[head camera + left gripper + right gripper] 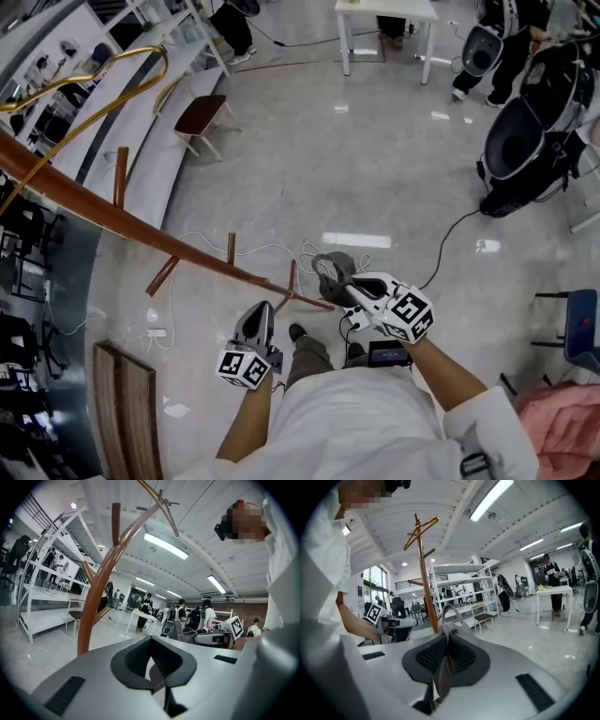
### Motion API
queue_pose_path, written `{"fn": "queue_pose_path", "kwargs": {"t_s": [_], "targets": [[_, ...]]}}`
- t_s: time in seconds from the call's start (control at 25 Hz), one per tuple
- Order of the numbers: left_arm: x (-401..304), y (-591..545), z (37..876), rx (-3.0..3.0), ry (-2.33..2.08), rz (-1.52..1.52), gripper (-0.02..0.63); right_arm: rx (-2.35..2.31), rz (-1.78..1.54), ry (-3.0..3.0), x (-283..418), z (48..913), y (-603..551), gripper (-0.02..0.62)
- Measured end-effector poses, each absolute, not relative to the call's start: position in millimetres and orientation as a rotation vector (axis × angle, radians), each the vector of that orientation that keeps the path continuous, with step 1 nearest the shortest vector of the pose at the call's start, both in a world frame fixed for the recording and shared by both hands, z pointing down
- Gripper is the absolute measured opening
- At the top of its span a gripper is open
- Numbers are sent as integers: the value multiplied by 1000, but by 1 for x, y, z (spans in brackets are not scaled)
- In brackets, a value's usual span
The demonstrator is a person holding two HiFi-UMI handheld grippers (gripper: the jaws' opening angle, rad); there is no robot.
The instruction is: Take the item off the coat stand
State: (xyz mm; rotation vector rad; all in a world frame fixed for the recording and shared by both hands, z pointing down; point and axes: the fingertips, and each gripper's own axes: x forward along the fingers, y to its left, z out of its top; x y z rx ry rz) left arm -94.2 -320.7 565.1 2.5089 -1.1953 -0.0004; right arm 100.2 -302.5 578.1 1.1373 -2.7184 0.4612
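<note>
While right claw [447,638] clamps grey fabric item [334,269] | left claw [151,645] together, empty

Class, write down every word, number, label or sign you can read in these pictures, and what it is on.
No text is legible.
Marker cubes: black-and-white square patterns, no letters.
White print on a bystander's black shirt: too blurred to read.
Blue wall sign: too small to read.

A lab hall: metal shelving [461,603], work table [554,589], strip lights [490,498].
</note>
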Motion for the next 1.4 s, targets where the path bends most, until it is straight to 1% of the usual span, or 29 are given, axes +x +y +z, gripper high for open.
{"fn": "queue_pose_path", "kwargs": {"t_s": [0.32, 0.56, 0.92, 1.2, 1.4], "targets": [[-58, -307, 553, 2568, -1140, -17, 11, 1406, 353, -2775, 153, 519, -279, 34], [-38, -297, 538, 2610, -1091, -23, 11, 1572, 310, -2776, 181, 493, -260, 34], [-11, -314, 523, 2609, -1123, -21, 11, 1687, 356, -2737, 218, 491, -268, 32], [-1, -318, 524, 2627, -1122, -25, 11, 1695, 376, -2735, 223, 497, -269, 32], [3, -322, 507, 2609, -1105, -39, 11, 1709, 363, -2742, 224, 484, -270, 32]]}}
